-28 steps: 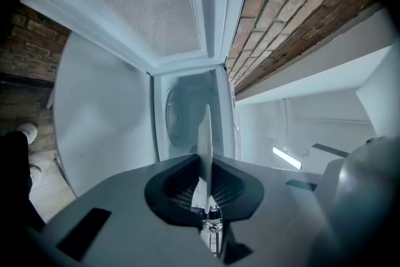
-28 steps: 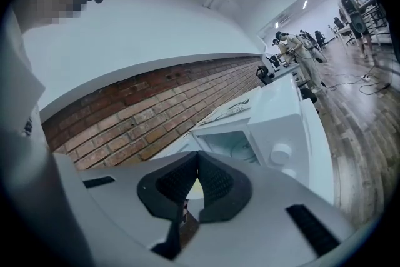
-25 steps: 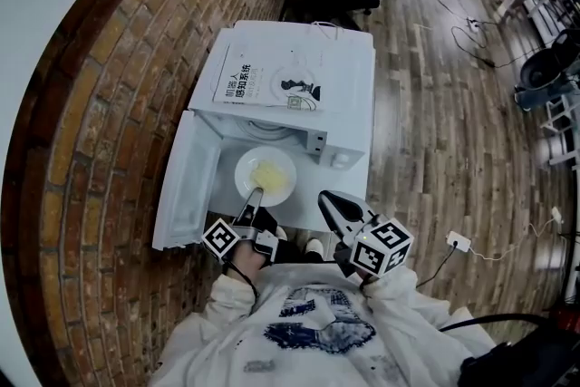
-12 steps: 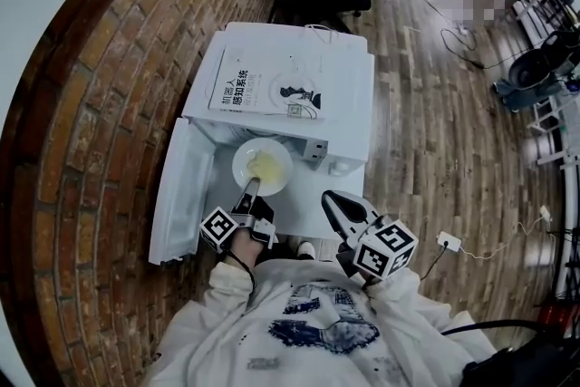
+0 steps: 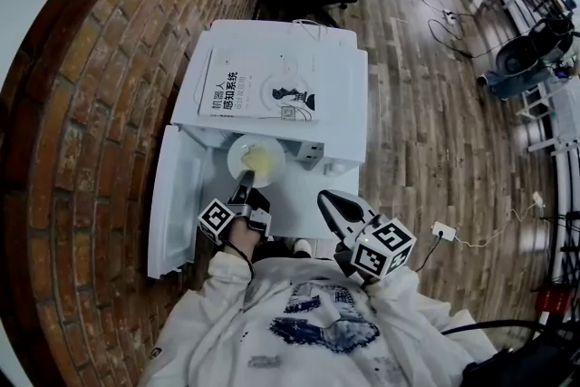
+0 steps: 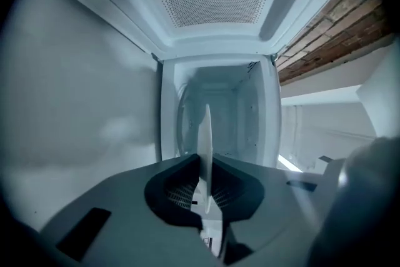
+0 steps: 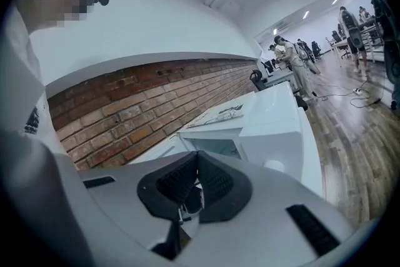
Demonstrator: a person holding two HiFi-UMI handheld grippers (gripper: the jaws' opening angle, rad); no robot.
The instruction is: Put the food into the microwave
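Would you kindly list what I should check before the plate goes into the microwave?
1. The door of the white microwave is open: ok.
2. The left hand-held gripper is shut on the round white plate: ok.
3. The yellow food lies on the plate: ok.
4. The microwave cavity is free of other items: ok, as far as visible.
5. The right hand-held gripper is shut, empty, clear of the opening: ok.
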